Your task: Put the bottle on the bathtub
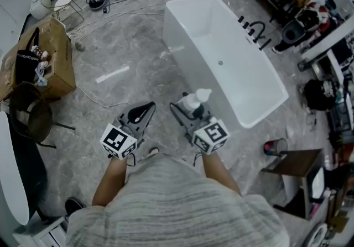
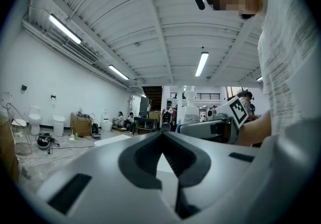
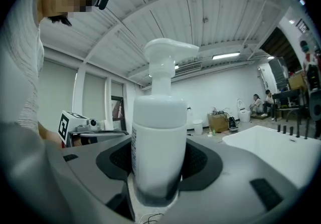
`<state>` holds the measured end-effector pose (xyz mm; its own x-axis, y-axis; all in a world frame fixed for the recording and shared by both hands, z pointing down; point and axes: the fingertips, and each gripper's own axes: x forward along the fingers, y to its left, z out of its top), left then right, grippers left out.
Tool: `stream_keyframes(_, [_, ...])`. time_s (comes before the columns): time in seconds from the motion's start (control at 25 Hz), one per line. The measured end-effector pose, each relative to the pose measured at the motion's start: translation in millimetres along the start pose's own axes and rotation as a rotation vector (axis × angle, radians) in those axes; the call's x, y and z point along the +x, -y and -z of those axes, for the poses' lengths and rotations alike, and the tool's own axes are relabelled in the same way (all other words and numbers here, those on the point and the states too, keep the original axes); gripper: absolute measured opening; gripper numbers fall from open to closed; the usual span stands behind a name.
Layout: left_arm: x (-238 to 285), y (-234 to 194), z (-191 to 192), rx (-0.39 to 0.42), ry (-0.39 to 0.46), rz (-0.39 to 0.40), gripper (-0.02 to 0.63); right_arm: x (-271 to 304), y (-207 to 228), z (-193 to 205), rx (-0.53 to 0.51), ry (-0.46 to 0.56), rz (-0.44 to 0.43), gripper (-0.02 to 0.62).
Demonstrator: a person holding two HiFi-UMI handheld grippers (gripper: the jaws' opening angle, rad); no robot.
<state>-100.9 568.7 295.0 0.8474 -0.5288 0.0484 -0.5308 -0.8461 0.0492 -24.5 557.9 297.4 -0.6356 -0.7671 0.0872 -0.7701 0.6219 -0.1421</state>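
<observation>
Most of the head view is grey, marbled floor [image 1: 127, 47] with cables trailing across it. One white freestanding bathtub [image 1: 193, 36] stands on it at a slant, empty, with black tap fittings [image 1: 254, 30] on its far long rim. The right gripper view shows the tub's near corner low on the right [image 3: 271, 148]. A brown cardboard box [image 1: 52, 58] sits well apart from the tub at the left, next to a dark round chair [image 1: 30, 113].

The person stands just short of the tub's near end, with both forearms reaching forward and a gripper in each hand. The left gripper [image 1: 148, 109] points ahead over bare floor. In its own view the two dark pads are pressed together at the tips with nothing between them [image 2: 161, 135]. The right gripper [image 1: 191, 109] is beside it, near the tub's near corner but not over it. Its jaws pinch the lower body of the bottle [image 3: 158, 138] from both sides.

The bottle [image 1: 194, 101] is a white pump dispenser, held upright in the air, and its nozzle points toward the tub. It is not resting on the tub.
</observation>
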Motion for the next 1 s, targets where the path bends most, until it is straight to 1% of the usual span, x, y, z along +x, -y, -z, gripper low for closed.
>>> stream_keyframes(0.16, [-11,-13,-3,-0.012,0.007,-0.016,0.003,11,-7,-4,-0.008,-0.011,-0.012,0.236])
stream_keyframes(0.32, [-16,-25,-3,-0.049,0.019,-0.037,0.003,17,-11,-10,-0.024,-0.024,-0.030,0.236])
stream_keyframes(0.52, [-1,-22,-4,-0.039,0.028,0.004,0.003,19,1,-14,-0.037,-0.035,-0.027,0.236])
stream_keyframes(0.68, [24,-24,-3,-0.043,0.024,0.007,0.003,18,24,-13,-0.042,-0.048,-0.036,0.236])
stream_keyframes(0.8, [46,-29,-3,-0.032,0.021,-0.015,0.003,15,49,-13,-0.044,-0.045,-0.054,0.236])
stream_keyframes(0.92, [78,-33,-4,-0.026,0.015,-0.042,0.003,10,85,-13,-0.049,-0.045,-0.065,0.236])
stream_keyframes(1.0, [105,-31,-5,-0.021,0.006,-0.038,0.003,5,114,-16,-0.044,-0.042,-0.061,0.236])
